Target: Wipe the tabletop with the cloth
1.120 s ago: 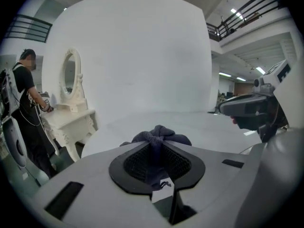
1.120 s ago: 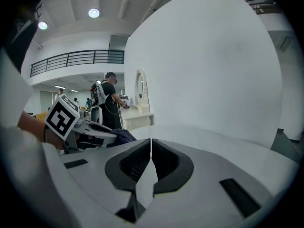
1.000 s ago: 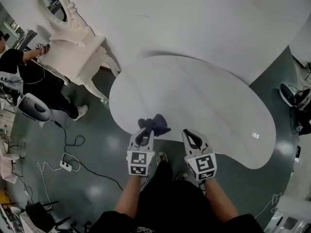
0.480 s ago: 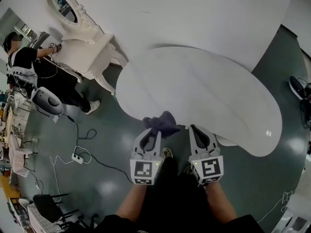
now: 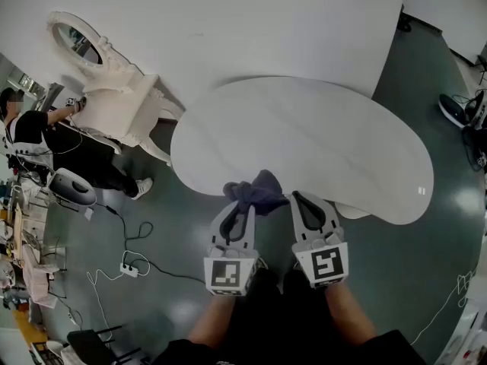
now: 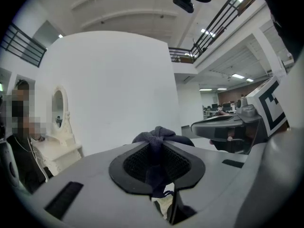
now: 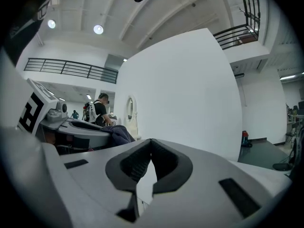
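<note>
A dark blue-grey cloth (image 5: pixel 254 191) hangs bunched at the near edge of the white kidney-shaped tabletop (image 5: pixel 304 143). My left gripper (image 5: pixel 237 201) is shut on the cloth; in the left gripper view the cloth (image 6: pixel 156 139) is pinched between the jaws and bulges out above them. My right gripper (image 5: pixel 302 198) sits just right of it over the table's near edge, shut with nothing between its jaws. In the right gripper view my right gripper (image 7: pixel 151 144) shows its tips touching, and the cloth (image 7: pixel 121 134) appears at the left, on the other gripper.
A white dressing table with an oval mirror (image 5: pixel 106 74) stands left of the tabletop, with a person (image 5: pixel 46 139) beside it. Cables and a power strip (image 5: pixel 125 268) lie on the dark green floor. A large white panel (image 5: pixel 228 29) lies behind the table.
Both grippers have drawn back toward the table's near edge with the cloth still held by the left one. The head view has shifted, so the dressing table sits differently.
</note>
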Demonstrator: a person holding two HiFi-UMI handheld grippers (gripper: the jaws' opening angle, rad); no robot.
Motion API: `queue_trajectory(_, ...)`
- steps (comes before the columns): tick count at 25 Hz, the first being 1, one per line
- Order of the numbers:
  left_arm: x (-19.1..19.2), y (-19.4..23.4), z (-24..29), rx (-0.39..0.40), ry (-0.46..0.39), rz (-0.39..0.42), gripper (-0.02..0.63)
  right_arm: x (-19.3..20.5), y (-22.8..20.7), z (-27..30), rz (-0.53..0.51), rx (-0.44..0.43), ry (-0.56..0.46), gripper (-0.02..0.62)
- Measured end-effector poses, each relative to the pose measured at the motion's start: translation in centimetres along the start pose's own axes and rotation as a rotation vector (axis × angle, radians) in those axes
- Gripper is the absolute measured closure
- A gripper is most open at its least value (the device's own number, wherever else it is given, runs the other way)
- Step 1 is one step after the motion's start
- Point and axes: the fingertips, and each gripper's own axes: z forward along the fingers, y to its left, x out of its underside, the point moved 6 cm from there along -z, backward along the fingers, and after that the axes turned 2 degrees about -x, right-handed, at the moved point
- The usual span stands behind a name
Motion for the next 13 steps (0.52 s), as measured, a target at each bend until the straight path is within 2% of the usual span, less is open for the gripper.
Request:
queue_trajectory(4,-0.6,0.0,-0.1,0.008,-0.024,-0.019,0.538,-0.8,0.2,0.0,-0.022,0.004,-0.015,0.588)
queue_trajectory(7,-0.7,-0.2,-0.4,0.02,-0.008,0.025,0.538,-1.1,0.3,-0.3,-0.018,0.004,-0.019,0.588)
queue_trajectory(13,-1.0,-0.2,-0.6,0.006,-0.058,0.008,0.538,-1.0,0.9,-0.2,-0.02,-0.005,-0.041,0.588)
